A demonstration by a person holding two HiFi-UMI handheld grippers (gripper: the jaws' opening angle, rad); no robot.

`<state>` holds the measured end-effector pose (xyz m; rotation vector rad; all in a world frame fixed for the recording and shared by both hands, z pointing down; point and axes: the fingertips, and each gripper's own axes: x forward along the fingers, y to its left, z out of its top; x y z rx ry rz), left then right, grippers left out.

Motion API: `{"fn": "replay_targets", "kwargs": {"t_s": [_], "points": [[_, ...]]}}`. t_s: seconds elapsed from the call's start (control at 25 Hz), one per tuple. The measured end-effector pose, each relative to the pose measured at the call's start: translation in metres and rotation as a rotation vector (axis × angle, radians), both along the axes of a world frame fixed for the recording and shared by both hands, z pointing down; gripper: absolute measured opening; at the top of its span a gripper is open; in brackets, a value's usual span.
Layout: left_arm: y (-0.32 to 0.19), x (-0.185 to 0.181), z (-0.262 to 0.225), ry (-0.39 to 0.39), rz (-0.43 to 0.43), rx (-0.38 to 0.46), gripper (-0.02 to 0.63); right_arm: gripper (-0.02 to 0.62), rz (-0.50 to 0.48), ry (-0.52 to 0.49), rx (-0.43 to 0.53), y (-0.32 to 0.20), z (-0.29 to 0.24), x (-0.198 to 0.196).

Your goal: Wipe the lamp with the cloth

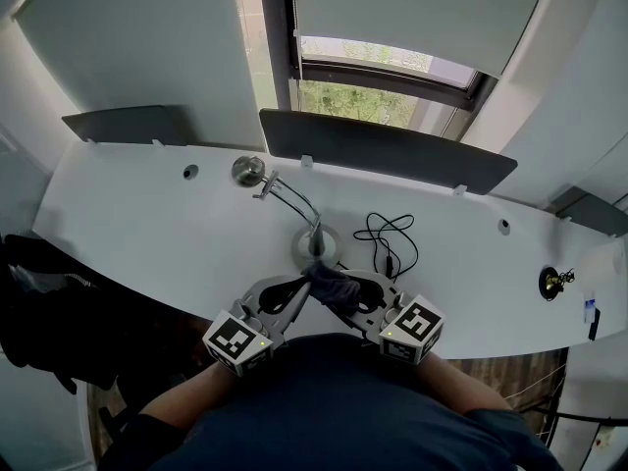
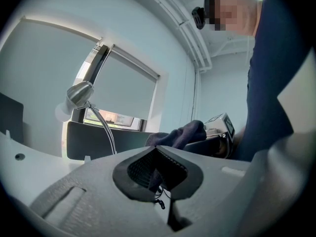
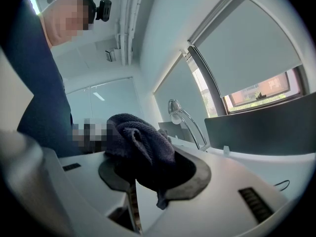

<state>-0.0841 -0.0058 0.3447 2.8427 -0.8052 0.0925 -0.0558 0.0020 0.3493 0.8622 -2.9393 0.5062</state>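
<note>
A silver desk lamp stands on the white desk [image 1: 147,224]; its head [image 1: 248,171] is at the back left and its round base [image 1: 316,246] sits just ahead of both grippers. The lamp head also shows in the left gripper view [image 2: 80,94] and the right gripper view [image 3: 174,106]. A dark blue cloth [image 1: 334,283] is bunched between the grippers, near the base. My right gripper [image 3: 152,177] is shut on the cloth [image 3: 138,142]. My left gripper [image 2: 157,156] is shut with nothing between its pads; the cloth [image 2: 183,133] lies just past its tips.
A black cable [image 1: 388,235] coils on the desk right of the lamp base. Dark partition panels [image 1: 383,150] stand along the desk's back edge under the window. A small black fitting [image 1: 555,282] sits at the far right. The person's torso is close behind the grippers.
</note>
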Motion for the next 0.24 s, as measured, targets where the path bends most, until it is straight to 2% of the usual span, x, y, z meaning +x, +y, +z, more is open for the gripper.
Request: {"fn": "replay_targets", "kwargs": {"t_s": [0.24], "points": [[0.001, 0.0006, 0.0011, 0.001, -0.006, -0.01, 0.006, 0.156, -0.009, 0.003, 0.002, 0.0009, 0.0002, 0.0007]]}}
